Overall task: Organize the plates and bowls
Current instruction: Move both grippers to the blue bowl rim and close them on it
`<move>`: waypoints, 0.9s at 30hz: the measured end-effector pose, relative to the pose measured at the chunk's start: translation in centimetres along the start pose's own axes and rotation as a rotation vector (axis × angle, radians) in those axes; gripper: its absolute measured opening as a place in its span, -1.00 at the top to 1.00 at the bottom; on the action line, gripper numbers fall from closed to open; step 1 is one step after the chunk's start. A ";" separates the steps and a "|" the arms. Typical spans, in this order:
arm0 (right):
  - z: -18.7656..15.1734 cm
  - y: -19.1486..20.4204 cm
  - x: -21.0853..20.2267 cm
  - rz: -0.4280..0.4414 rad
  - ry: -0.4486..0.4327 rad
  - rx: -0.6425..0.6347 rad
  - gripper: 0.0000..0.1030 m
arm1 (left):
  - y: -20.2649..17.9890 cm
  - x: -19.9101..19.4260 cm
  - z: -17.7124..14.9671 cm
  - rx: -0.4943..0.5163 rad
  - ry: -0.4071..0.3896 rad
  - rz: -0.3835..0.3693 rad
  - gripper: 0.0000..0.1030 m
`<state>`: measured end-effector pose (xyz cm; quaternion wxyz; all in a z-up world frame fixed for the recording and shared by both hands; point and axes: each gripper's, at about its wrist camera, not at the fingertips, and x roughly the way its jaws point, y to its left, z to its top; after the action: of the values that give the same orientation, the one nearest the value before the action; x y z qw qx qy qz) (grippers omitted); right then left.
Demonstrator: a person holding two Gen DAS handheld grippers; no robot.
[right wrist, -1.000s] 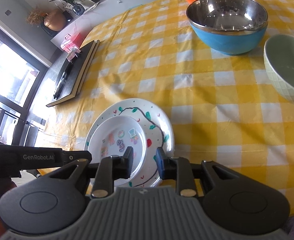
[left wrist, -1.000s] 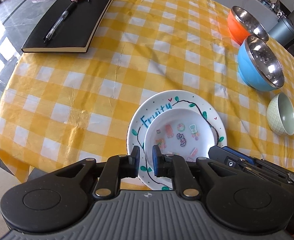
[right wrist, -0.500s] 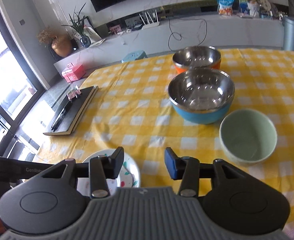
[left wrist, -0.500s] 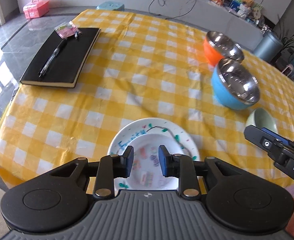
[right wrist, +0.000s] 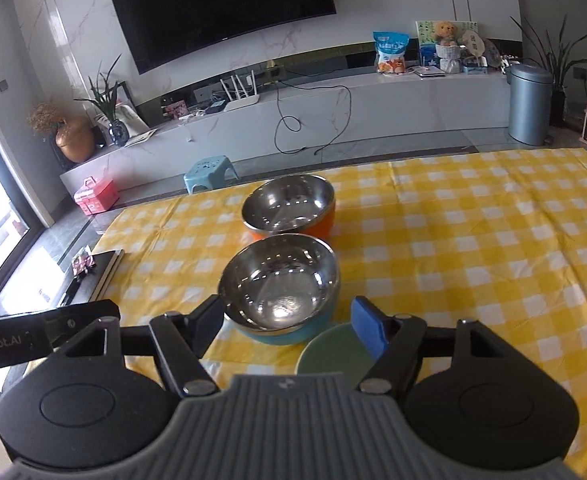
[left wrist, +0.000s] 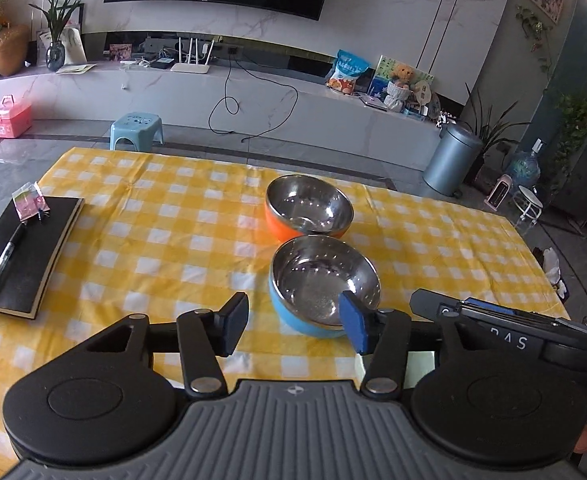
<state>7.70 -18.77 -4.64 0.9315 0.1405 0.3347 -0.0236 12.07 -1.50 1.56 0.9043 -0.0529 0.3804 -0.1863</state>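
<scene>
Your left hand-held gripper (left wrist: 293, 326) and right hand-held gripper (right wrist: 289, 330) have just been opening; both jaws stand wide and empty above the checked surface (left wrist: 165, 240). The blue bowl (left wrist: 313, 320) sits at twelve o'clock, the orange bowl (left wrist: 281, 226) just behind it, and the green bowl (right wrist: 333, 354) nearest your right gripper.

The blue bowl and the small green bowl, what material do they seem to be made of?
Blue bowl: apparently polished steel inside, mirror reflections; matte blue shell outside, perhaps plastic or paint.
Green bowl: pale, dull, even surface, maybe ceramic or plastic; mostly hidden, so uncertain.
</scene>
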 end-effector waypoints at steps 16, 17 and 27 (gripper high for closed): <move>3.2 -3.9 7.4 -0.030 0.135 0.125 -0.44 | -0.3 8.3 1.2 -0.093 0.116 0.033 -0.30; 3.3 -4.1 7.9 -0.033 0.152 0.134 -0.44 | -0.1 9.0 1.2 -0.095 0.126 0.044 -0.30; 3.4 -4.2 12.0 -0.014 0.255 0.152 -0.07 | 1.4 13.1 0.8 -0.139 0.166 0.107 -0.28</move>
<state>18.50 -23.14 -10.75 0.8680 0.2103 0.4483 -0.0376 21.47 -5.23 -6.95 0.8726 -0.0797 0.4681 -0.1147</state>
